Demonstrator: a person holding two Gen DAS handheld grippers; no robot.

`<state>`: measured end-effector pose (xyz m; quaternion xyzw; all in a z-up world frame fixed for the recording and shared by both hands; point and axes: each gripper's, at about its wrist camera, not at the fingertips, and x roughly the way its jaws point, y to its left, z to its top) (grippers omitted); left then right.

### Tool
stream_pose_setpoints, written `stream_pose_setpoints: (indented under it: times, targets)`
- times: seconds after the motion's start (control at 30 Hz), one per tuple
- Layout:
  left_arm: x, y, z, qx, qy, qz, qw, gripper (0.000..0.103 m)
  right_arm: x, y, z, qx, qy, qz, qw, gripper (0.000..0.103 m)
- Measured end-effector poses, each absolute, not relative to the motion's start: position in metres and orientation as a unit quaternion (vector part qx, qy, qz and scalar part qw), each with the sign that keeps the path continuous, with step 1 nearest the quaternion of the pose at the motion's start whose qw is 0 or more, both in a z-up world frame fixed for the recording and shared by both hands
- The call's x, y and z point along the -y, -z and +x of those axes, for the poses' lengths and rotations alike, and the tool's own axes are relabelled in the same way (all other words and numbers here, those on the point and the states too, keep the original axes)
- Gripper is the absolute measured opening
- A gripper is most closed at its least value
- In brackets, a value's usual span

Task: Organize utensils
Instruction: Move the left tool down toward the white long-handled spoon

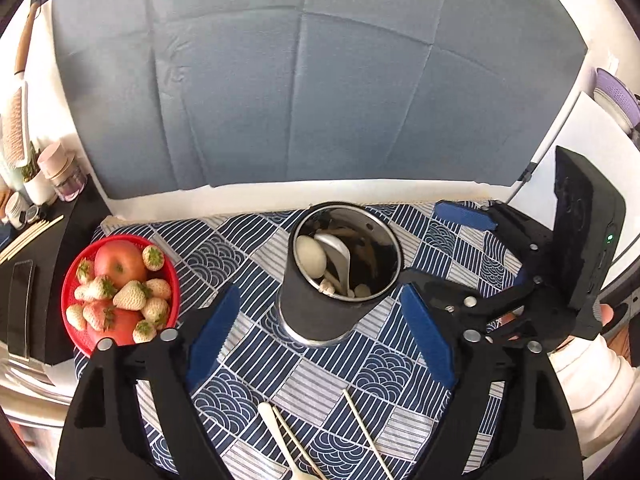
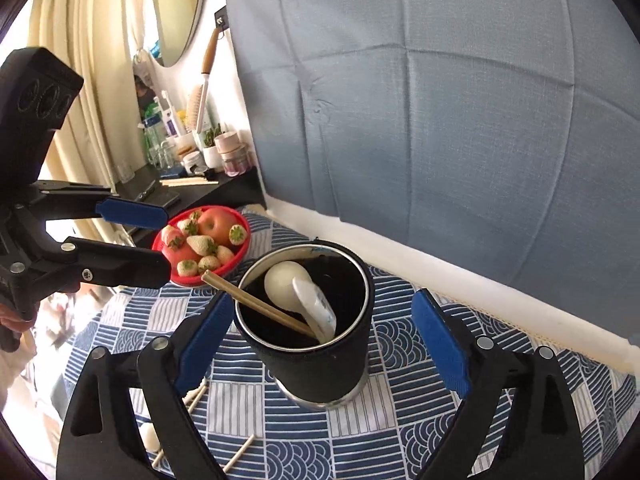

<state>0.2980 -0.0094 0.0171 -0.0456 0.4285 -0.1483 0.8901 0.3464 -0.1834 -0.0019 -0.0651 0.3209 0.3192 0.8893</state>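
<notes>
In the left wrist view, the left gripper point(image 1: 320, 340) fills the lower part of the frame with its blue-padded fingers spread wide and nothing between them. Just above the gap, at the centre of the frame, stands the utensil holder point(image 1: 340, 276) — a dark cylinder with a metal rim, upright on the patterned tablecloth point(image 1: 248, 240). Inside it a cream spoon point(image 1: 310, 258) and a white spoon point(image 1: 336, 252) lean against the wall. At the bottom edge, chopsticks point(image 1: 366, 432) and another pale utensil point(image 1: 276, 428) lie loose on the cloth. A red bowl of fruit point(image 1: 120, 292) sits at the left, and the right gripper point(image 1: 448, 256) shows at the right edge, its fingers apart and empty. In the right wrist view, the right gripper point(image 2: 320, 344) spans the lower frame, fingers spread on either side of the utensil holder point(image 2: 312, 352) without touching it. The two spoons point(image 2: 284, 280) stand inside — with a chopstick point(image 2: 256, 300) leaning across the rim toward the left. More chopsticks point(image 2: 240, 452) lie on the tablecloth point(image 2: 400, 420) at lower left. The left gripper point(image 2: 166, 240) reaches in from the left edge, open, just in front of the fruit bowl point(image 2: 204, 248).
</notes>
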Motion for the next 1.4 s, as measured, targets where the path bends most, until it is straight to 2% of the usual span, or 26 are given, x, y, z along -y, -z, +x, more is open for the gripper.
stream_pose_setpoints:
  times: [0.17,0.67,1.4]
  targets:
    - [-0.011,0.007,0.284,-0.443,0.113,-0.071,0.887,0.093,0.187,0.007,0.332,-0.328,-0.311,-0.073,0.889,0.089]
    - [-0.041,0.084,0.243,-0.499,0.055,-0.102,0.859,0.093,0.180,0.038,0.307,-0.365,-0.317,-0.085,0.871,0.089]
    - [-0.019,0.163,0.198,-0.574,0.055,-0.048,0.816,0.093,0.168,0.070,0.297,-0.400,-0.322,-0.095,0.853,0.089]
